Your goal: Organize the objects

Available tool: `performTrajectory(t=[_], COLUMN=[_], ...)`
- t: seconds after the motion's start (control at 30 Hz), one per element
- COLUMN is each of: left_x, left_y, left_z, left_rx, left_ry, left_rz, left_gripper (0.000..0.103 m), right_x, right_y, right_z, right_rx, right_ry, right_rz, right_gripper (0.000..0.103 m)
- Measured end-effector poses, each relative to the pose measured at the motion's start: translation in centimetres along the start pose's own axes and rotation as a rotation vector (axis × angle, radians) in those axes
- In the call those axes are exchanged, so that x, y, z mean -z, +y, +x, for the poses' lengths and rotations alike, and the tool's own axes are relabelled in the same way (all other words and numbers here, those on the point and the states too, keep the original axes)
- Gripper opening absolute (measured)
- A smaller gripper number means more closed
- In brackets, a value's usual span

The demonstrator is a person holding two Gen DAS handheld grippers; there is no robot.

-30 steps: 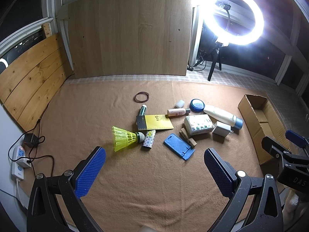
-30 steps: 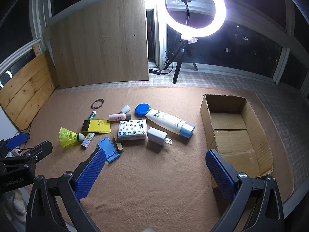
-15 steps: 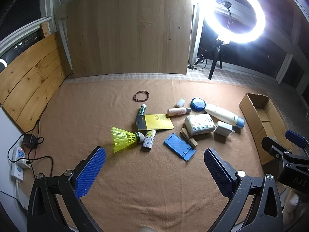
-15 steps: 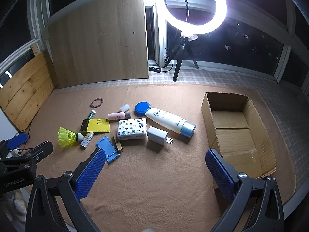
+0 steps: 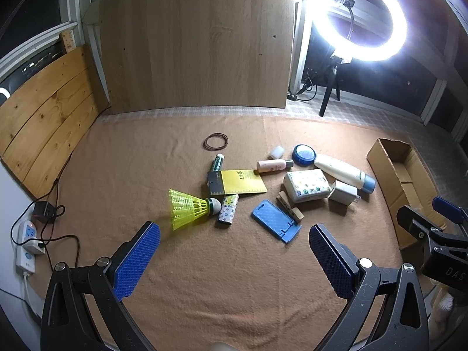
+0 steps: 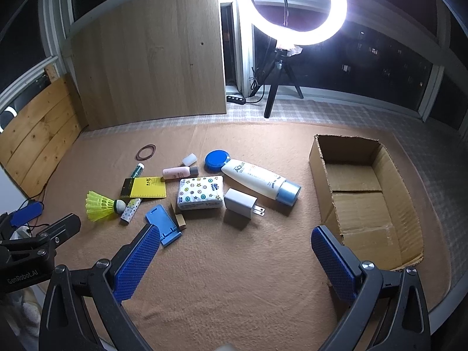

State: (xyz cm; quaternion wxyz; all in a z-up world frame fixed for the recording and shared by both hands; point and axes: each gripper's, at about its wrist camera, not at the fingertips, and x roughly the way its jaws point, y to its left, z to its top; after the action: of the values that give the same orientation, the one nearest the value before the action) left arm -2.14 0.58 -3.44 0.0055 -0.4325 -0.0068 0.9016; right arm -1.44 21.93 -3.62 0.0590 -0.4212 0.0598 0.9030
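Observation:
Small objects lie scattered on a brown felt mat: a yellow shuttlecock (image 5: 188, 207), a yellow notepad (image 5: 238, 182), a blue phone stand (image 5: 275, 220), a patterned tissue pack (image 6: 200, 192), a white charger (image 6: 240, 201), a white lotion bottle (image 6: 260, 179) and a blue round lid (image 6: 217, 160). An open, empty cardboard box (image 6: 362, 196) stands at the right. My left gripper (image 5: 234, 254) is open and empty, near the mat's front, short of the shuttlecock. My right gripper (image 6: 234, 257) is open and empty, in front of the charger and box.
A rubber band (image 5: 216, 141) lies farther back. A wooden board (image 5: 193, 44) leans at the back, wooden planks (image 5: 44, 117) at the left. A ring light on a tripod (image 6: 295, 8) stands behind the mat. A power strip with cables (image 5: 27, 242) lies at the left edge.
Both grippers have drifted slightly; the views shift a little. Nothing on the mat has moved, and both grippers stay open.

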Motion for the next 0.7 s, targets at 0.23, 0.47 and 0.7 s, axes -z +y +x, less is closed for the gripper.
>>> performTrajectory(t=[0.23,0.47,0.7], left_x=[0.1,0.6,1.1], left_y=[0.4,1.2,1.5], left_z=[0.7,2.5,4.6], left_rx=[-0.003,-0.006,-0.003], left_ry=[0.013,0.054,0.087], left_rz=[-0.008,-0.013,0.0], left_gripper=[0.103,0.103,0.103], right_x=[-0.1,0.1,0.2], right_y=[-0.2,-1.1,-2.1], right_z=[0.6,2.3,4.7], right_rx=[-0.006,-0.042,-0.071], right_ry=[0.013,0.053,0.103], right_rz=[0.007,0.034,0.053], right_gripper=[0.102,0.102,0.102])
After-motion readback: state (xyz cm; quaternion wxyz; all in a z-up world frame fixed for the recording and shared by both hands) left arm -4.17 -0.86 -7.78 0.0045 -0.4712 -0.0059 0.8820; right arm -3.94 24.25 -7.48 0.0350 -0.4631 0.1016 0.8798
